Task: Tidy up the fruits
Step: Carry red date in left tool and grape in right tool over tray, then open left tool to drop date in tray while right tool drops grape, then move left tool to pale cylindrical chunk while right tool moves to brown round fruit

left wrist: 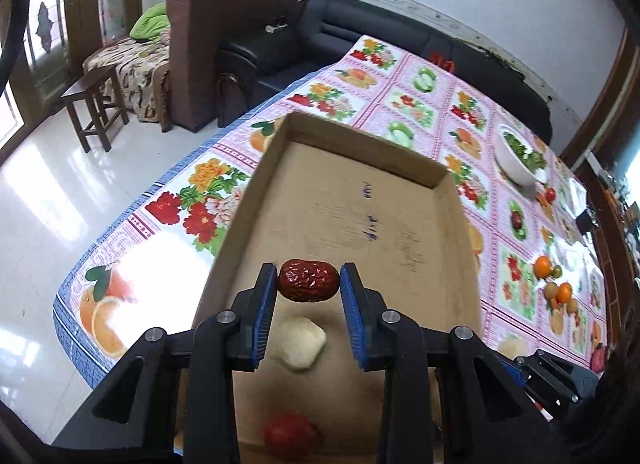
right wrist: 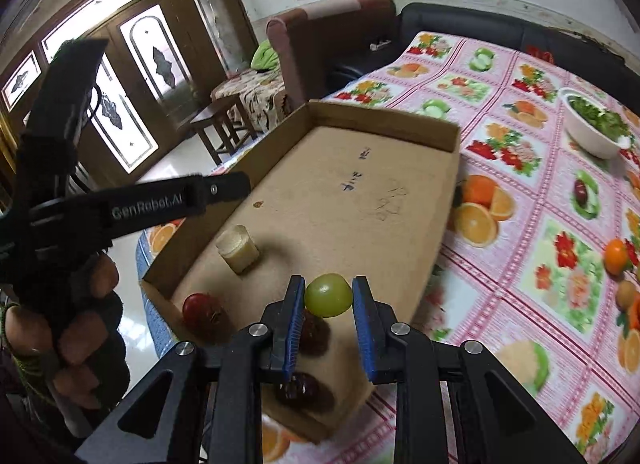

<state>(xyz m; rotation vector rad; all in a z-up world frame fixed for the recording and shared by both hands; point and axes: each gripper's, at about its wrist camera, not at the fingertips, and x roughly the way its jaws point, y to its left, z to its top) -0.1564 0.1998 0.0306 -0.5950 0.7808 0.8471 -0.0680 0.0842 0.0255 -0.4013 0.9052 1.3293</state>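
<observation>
Jaws of left gripper [left wrist: 308, 280] clamp a red date [left wrist: 309, 280] above the cardboard tray [left wrist: 440, 184]; right gripper [right wrist: 328, 295] jaws pinch a green grape [right wrist: 328, 295] over the tray's near end. On the tray floor in the left view: pale peeled chunk [left wrist: 298, 342] at 6 o'clock of the date, red fruit [left wrist: 289, 430] further down. Loose oranges [left wrist: 554, 280] lie on the floral tablecloth [left wrist: 400, 104] at 3 o'clock, white bowl of greens [left wrist: 516, 162] at 1 o'clock.
</observation>
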